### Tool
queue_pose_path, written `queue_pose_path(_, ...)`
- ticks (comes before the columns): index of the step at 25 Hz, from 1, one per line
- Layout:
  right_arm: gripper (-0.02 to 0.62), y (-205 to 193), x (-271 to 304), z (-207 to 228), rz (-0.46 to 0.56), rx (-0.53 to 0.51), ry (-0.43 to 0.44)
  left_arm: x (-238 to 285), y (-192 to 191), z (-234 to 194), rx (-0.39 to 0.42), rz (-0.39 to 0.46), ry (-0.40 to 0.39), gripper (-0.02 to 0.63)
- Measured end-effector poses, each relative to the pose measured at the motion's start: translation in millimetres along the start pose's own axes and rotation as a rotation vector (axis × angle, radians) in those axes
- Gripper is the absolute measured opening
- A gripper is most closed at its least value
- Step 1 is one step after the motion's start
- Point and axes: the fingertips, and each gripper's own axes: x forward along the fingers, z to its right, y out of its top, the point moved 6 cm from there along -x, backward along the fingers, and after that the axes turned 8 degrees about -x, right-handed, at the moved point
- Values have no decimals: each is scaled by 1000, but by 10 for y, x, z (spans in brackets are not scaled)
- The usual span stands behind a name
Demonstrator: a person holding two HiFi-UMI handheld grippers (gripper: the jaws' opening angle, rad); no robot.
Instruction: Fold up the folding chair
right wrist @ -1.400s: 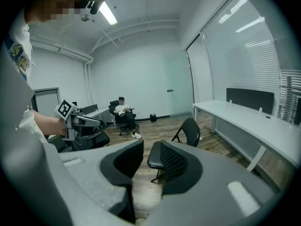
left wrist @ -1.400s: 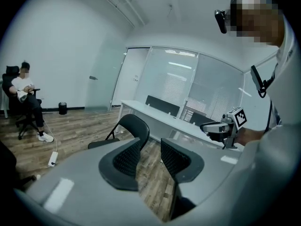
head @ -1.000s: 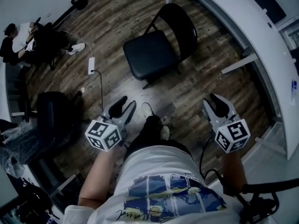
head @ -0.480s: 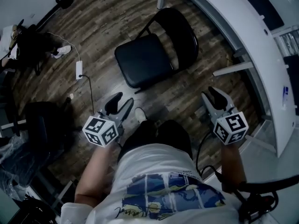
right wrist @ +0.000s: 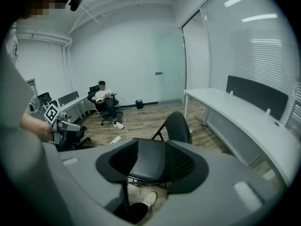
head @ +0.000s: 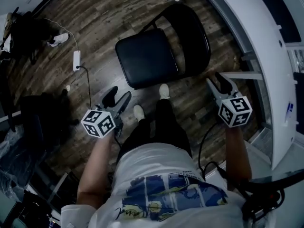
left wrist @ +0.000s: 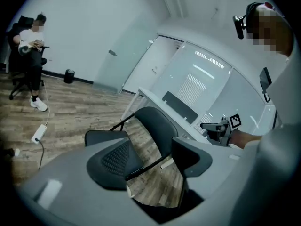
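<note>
Folding chair (head: 147,56) stands unfolded on the wood floor (head: 109,13), its seat toward my shoes (head: 164,90) and its backrest near the long white desk (head: 256,37). My left hand-held gripper (head: 118,97) and right hand-held gripper (head: 217,83) have jaws apart, just been opening, nothing between them. Neither touches the chair.

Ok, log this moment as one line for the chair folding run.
stage: pre-grasp | folding chair: unfolded, untouched | left gripper: fingers just opened wider, empty | right gripper: fingers just opened wider, empty
</note>
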Motion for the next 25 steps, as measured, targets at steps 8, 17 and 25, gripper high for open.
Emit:
queue_pose_path(8,207,-214,925,878,-93,61,0,547,-148,-578,-93,-19,131,319)
queue_pose_path(17,210,-455,1699,1311,-168,127,39,1165,-592,-1475,-233,-81,226,342)
queue_pose_path(25,210,-588,1998,1350,-173,157,94,1615,-971,-2154,-317,-120,259,360)
